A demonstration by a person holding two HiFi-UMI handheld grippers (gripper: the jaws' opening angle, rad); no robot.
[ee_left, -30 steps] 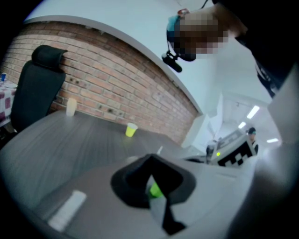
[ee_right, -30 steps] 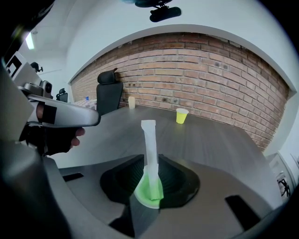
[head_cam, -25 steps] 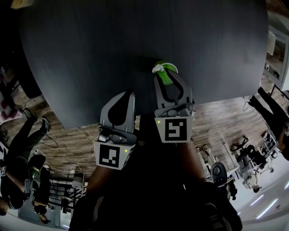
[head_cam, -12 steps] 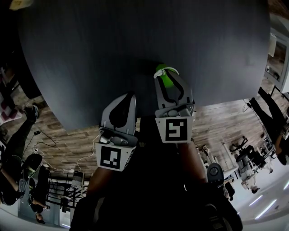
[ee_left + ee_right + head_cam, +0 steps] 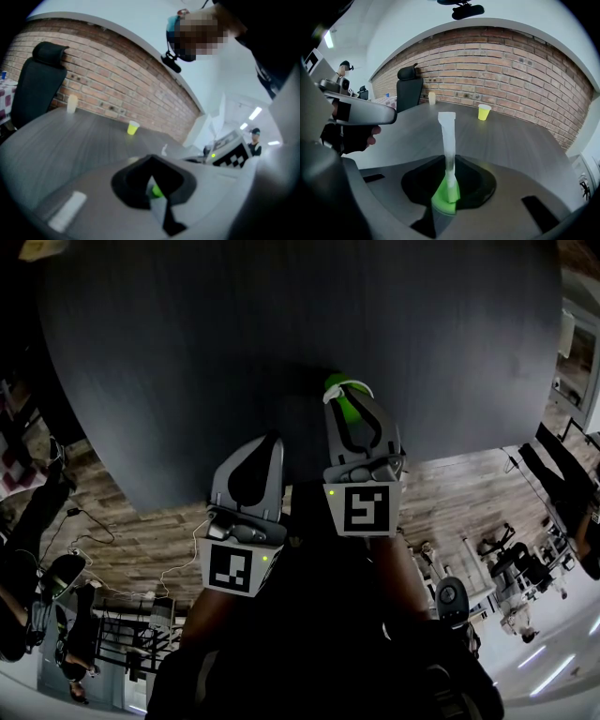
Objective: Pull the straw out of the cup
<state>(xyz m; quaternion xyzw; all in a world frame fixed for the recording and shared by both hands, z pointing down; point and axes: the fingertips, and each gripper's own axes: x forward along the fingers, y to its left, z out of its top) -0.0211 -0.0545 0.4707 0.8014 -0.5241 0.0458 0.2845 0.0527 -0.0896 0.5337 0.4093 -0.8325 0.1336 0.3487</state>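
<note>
Two grippers over the dark grey round table (image 5: 187, 381): the right gripper (image 5: 450, 161) pinches the pale translucent straw (image 5: 448, 136), upright in the small green cup (image 5: 444, 199); the left gripper (image 5: 151, 164) is closed, empty

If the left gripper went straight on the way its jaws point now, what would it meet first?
Probably nothing near: the dark table ahead of the left gripper looks free. Far off, the yellow cup stands close to that line, though depth is unclear.
</note>
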